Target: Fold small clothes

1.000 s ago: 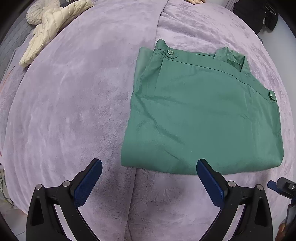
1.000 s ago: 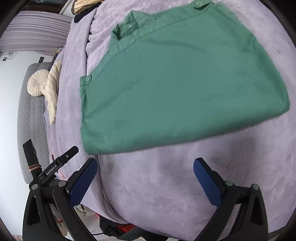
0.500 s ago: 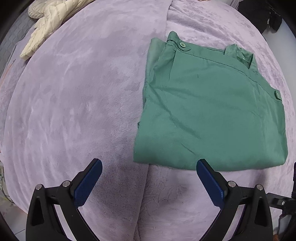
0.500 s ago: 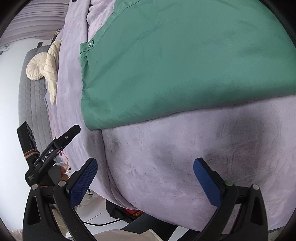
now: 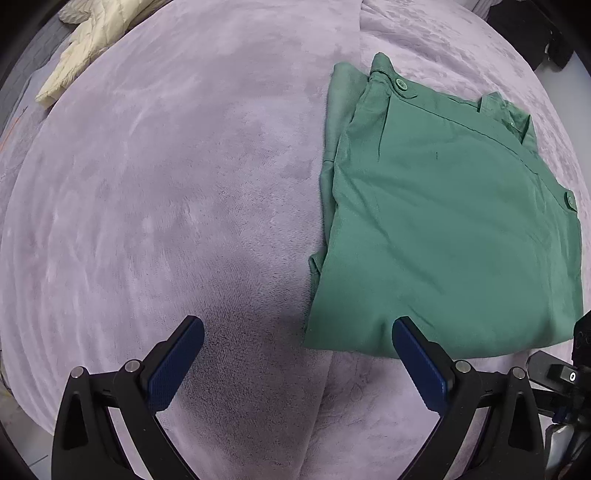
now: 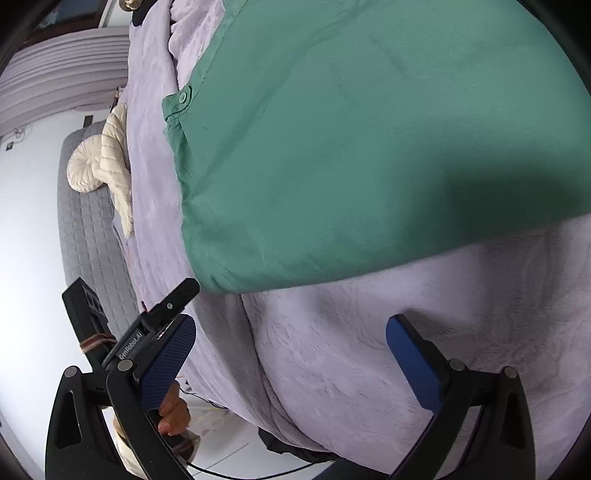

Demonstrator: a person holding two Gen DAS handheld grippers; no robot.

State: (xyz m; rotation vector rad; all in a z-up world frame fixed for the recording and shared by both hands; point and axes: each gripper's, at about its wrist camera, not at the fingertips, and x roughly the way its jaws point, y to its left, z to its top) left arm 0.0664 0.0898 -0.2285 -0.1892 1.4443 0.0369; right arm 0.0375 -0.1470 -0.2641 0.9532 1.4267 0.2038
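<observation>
Both grippers are drawing nearer the folded green shorts (image 5: 447,236); left gripper (image 5: 297,362) and right gripper (image 6: 291,360) are hanging apart, empty, garment lying just ahead. Folding appears largely done; perhaps one fold is remaining.

Green garment (image 6: 369,147) cut off by the right wrist view's top and right edges.

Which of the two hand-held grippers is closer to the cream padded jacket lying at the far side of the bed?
Left. The left hand-held gripper sits on the jacket's side of the green garment; the right hand-held gripper is beyond the left one.
</observation>
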